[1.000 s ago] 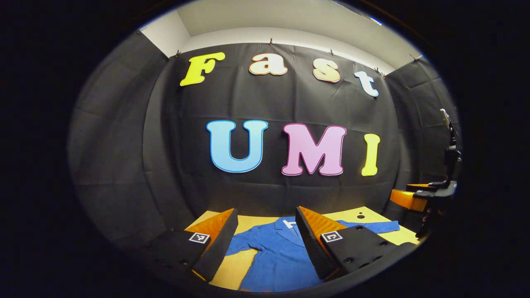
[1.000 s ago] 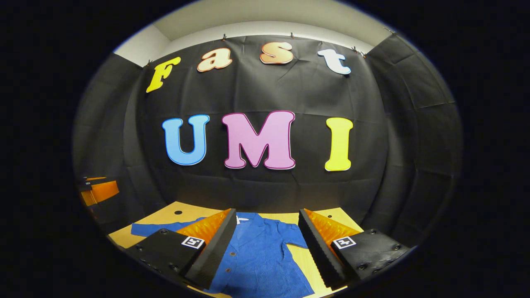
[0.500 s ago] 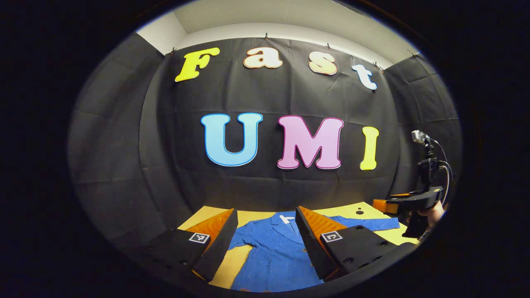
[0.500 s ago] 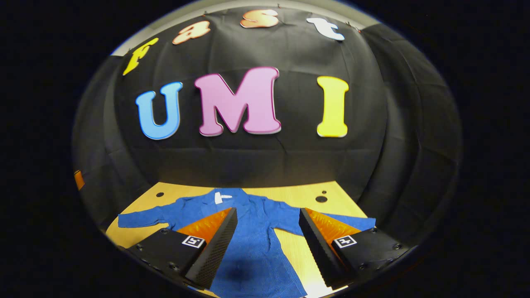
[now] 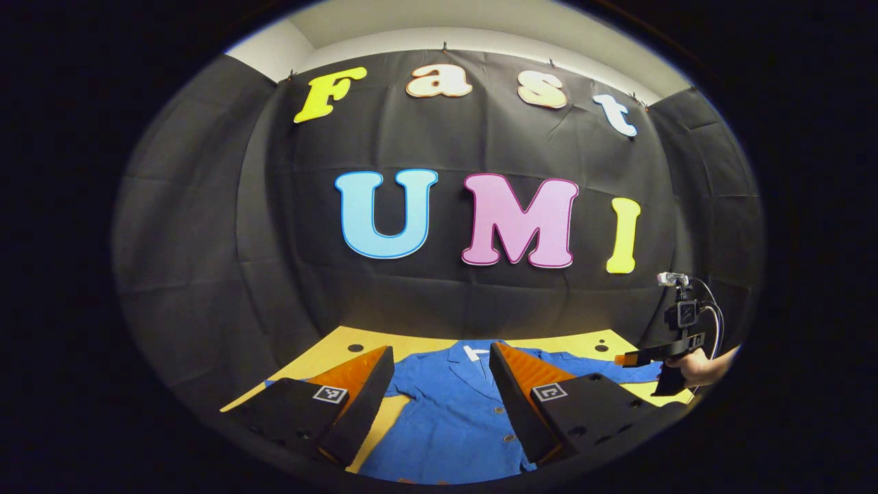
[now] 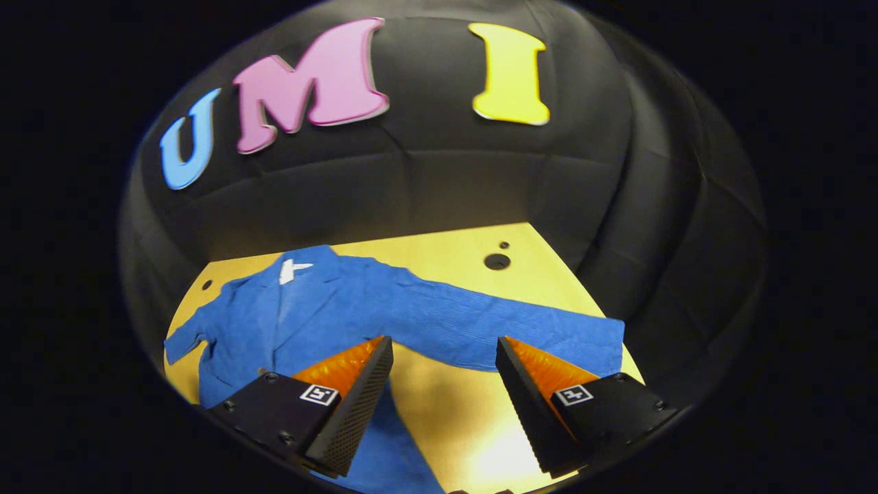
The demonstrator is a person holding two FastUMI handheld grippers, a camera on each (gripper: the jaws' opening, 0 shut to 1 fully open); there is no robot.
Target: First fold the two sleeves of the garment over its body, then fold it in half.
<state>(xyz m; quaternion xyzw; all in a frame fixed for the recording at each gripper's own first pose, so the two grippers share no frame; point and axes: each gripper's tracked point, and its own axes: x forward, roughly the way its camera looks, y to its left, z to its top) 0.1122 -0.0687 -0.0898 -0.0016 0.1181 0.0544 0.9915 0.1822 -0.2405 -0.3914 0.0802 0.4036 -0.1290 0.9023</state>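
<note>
Garment: a blue long-sleeved button-front shirt (image 6: 322, 309) of ribbed cloth lies flat and face up on the surface, collar toward the far edge, both sleeves spread out sideways and unfolded.
Collar tag: a small white label (image 6: 293, 269) sits inside the neck opening, near the far edge.
Right sleeve: a long blue sleeve (image 6: 494, 322) stretches across to the surface's right edge, its cuff close to that edge.
Left sleeve: a shorter-looking blue sleeve (image 6: 184, 337) reaches the left edge.
Surface: a yellow wooden tabletop (image 6: 453, 250) with small round holes near its far corners carries the shirt.
Right gripper: the right gripper (image 6: 442, 374) hangs above the near side of the right sleeve, its fingers wide apart with nothing between them; bare tabletop shows in the gap.
Right gripper, far view: in the left gripper view it appears at the surface's right edge (image 5: 634, 357), held by a hand (image 5: 699, 367), low over the sleeve's cuff end.
Left gripper: the left gripper (image 5: 439, 381) hangs over the shirt's front near the buttons, its fingers spread apart and gripping nothing.
Buttons: small dark round buttons (image 5: 498, 411) run down the shirt's front.
</note>
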